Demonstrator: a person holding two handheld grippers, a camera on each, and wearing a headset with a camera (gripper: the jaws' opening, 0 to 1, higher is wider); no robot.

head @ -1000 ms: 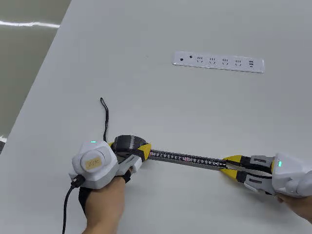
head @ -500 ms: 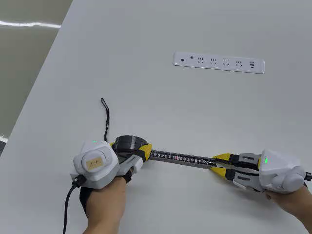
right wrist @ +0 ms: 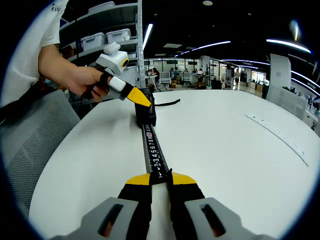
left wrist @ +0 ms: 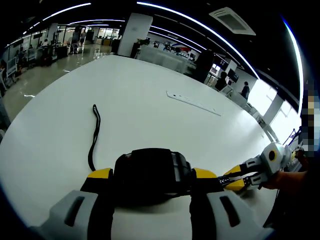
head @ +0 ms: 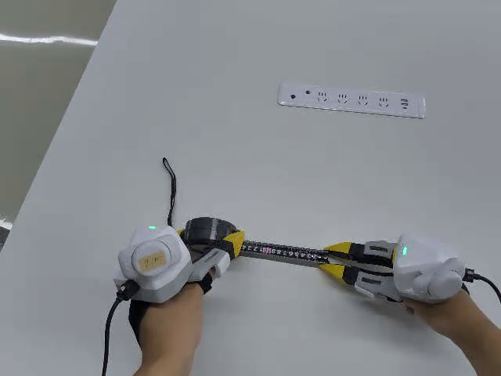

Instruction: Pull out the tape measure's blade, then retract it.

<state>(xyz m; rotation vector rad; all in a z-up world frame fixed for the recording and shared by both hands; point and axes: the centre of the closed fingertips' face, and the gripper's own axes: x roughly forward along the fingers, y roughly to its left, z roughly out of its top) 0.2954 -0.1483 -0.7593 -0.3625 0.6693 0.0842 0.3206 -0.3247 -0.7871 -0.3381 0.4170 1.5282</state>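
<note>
white workbench [head: 235, 117], lower centre: left gripper [head: 217, 244] is clamping the tape measure [head: 205, 229], right gripper [head: 335, 260] is pinching its part-drawn blade [head: 286, 252], likely needing steady guiding back in.

white table [head: 313, 47] | power strip [head: 351, 99] | ceiling strip lights [right wrist: 286, 44] | shelving [right wrist: 112, 25]

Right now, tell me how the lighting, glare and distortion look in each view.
Head view: even light, sharp, soft shadows only, and one glare streak on the floor. Left gripper view: the fisheye curves the table, and the window is blown out. Right gripper view: the blade numbers are crisp, and the power strip looks bowed.
</note>
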